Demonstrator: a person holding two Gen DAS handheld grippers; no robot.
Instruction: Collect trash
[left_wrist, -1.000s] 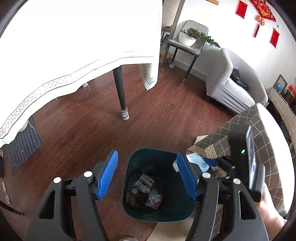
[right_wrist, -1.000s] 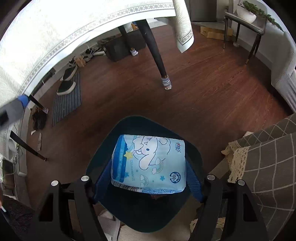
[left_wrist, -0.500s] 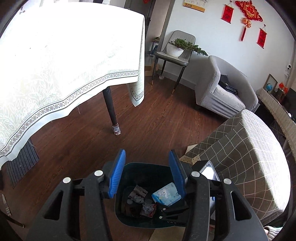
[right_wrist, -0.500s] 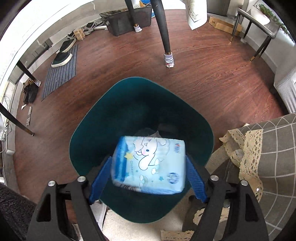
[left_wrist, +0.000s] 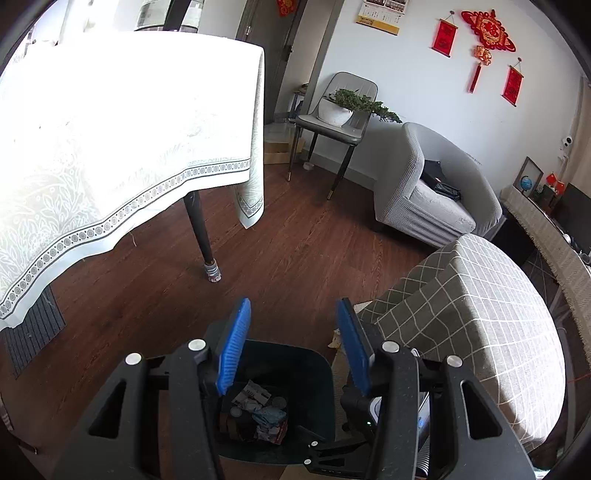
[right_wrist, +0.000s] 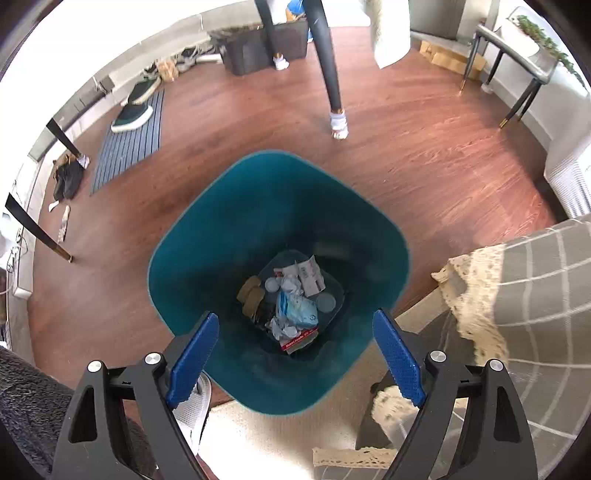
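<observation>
A dark teal trash bin (right_wrist: 207, 236) stands on the wood floor. At its bottom lies a pile of trash, with the light blue cartoon tissue pack (right_wrist: 297, 310) on top of it. My right gripper (right_wrist: 293, 354) is open and empty, right above the bin's near rim. My left gripper (left_wrist: 291, 347) is open and empty, higher up over the same bin (left_wrist: 317, 373). The trash (left_wrist: 258, 413) shows between its fingers, and the right gripper's body (left_wrist: 354, 443) sits low at the bin's edge.
A table with a white cloth (left_wrist: 110, 129) stands at the left, its dark leg (left_wrist: 201, 236) near the bin. A checked-cloth table (left_wrist: 480, 314) is close on the right. A grey armchair (left_wrist: 424, 192) and a chair with a plant (left_wrist: 340, 110) stand behind. Shoes and a mat (right_wrist: 129, 136) lie far left.
My right gripper opened and the blue tissue pack dropped into the bin. My left gripper rose and tilted up, showing more of the room.
</observation>
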